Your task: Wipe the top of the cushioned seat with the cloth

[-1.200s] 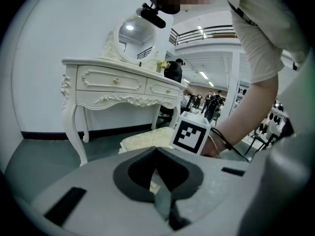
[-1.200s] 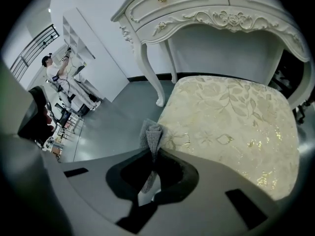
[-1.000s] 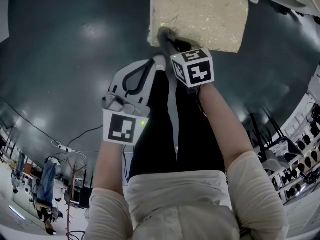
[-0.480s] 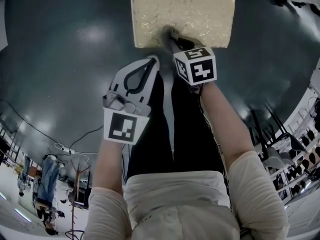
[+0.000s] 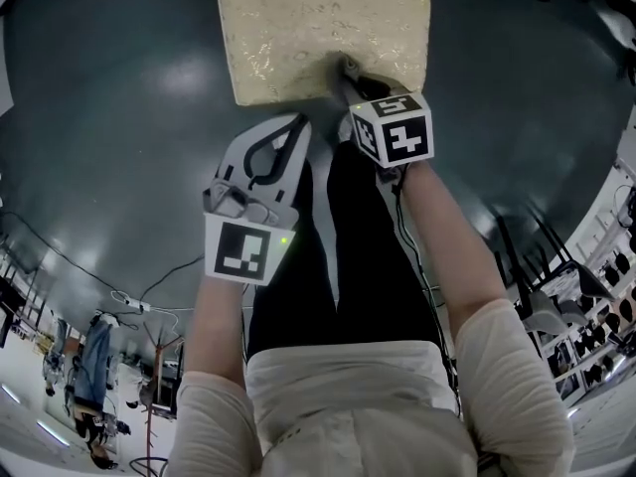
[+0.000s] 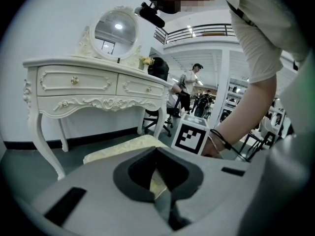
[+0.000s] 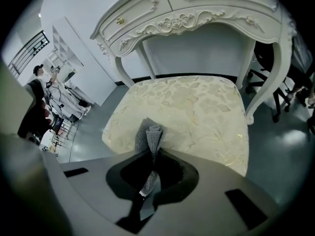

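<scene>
The cushioned seat (image 5: 323, 33) is a cream square with a leaf pattern, at the top of the head view. My right gripper (image 5: 348, 70) is shut on a grey cloth (image 7: 150, 134), and the bunched cloth rests on the seat (image 7: 192, 107) close to its near edge. The cloth tip (image 5: 345, 65) shows just ahead of the marker cube. My left gripper (image 5: 298, 125) hangs short of the seat, over the floor and my legs, with its jaws shut and nothing in them. From the left gripper view the seat's (image 6: 123, 149) corner and the right gripper's cube (image 6: 191, 136) show.
A white carved dressing table (image 7: 197, 14) stands over the far side of the seat, with its leg (image 7: 268, 82) at the seat's right. On the table is a round mirror (image 6: 115, 31). Dark grey floor (image 5: 109, 117) surrounds the seat. Black office chairs (image 5: 542, 276) stand to the right, and people stand far off.
In the head view the seat has slid left and a little nearer. The cloth and right gripper now sit farther right along the seat's near edge. The left gripper has hardly moved.
</scene>
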`<state>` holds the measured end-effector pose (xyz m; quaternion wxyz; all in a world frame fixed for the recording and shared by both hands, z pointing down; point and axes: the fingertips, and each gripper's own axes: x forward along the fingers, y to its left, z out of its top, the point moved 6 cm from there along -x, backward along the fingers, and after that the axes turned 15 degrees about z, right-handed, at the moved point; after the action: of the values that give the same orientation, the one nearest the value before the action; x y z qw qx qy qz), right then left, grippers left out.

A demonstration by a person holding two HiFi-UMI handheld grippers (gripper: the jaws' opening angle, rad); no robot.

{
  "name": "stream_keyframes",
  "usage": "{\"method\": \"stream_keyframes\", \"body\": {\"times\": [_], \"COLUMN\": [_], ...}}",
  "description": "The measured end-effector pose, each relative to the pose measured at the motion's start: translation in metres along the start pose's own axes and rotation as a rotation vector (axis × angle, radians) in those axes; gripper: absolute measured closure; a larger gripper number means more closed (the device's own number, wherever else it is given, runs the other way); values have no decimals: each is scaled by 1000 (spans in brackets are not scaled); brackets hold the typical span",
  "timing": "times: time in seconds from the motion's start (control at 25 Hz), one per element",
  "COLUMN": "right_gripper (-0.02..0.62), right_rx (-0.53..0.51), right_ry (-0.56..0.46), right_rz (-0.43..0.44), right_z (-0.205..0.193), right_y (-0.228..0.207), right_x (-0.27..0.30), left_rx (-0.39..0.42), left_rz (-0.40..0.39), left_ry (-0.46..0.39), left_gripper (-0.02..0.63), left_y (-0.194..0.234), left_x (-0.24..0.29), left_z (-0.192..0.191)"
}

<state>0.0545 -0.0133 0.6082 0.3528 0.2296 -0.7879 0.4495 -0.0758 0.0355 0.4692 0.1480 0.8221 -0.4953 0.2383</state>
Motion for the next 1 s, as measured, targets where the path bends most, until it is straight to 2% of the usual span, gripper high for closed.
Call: {"method": "stream_keyframes", "body": {"times": [0.76,1.0], "right_gripper": [568,568], "right_rx": [78,118], "right_ry": [-18,14], "right_rz": [-91,-153], "right_z": [-29,-51], "right_y": [-83,-112], "right_x": [-81,-97], "left_rx": [0,3], "left_rz": [-33,-34], "left_ry": [-2,-14], "left_gripper": [604,604], "left_y": [-75,-94], "left_x": [42,49], "left_z": [26,31]}}
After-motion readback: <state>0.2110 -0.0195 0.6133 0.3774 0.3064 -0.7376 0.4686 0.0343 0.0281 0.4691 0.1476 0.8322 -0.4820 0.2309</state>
